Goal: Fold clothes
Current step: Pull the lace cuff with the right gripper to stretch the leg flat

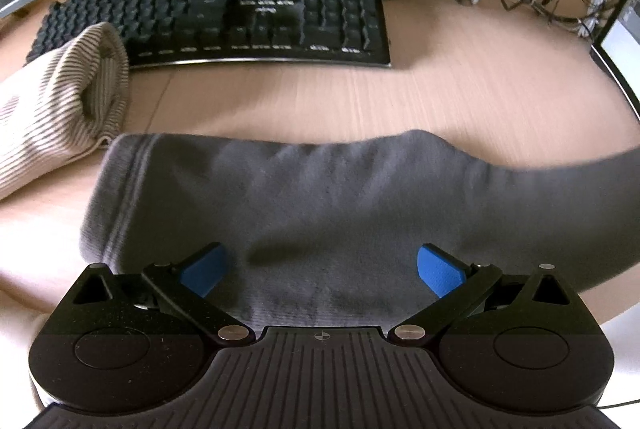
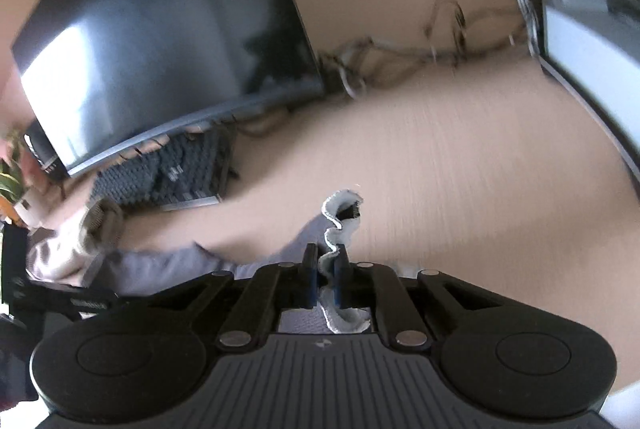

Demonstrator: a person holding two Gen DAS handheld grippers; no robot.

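On near desk edge, my right gripper (image 2: 326, 279) pinching grey sock (image 2: 168, 265) cuff; left gripper (image 1: 322, 271) spread above it. Thin bite, cuff may slip mid-fold; striped sock (image 1: 60, 109) close left, could snag.

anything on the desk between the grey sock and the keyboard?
No. In the left wrist view, only bare desk lies between the grey sock and the keyboard; the striped sock sits off to the left.

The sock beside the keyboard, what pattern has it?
Fine beige-and-white stripes, clearest in the left wrist view.
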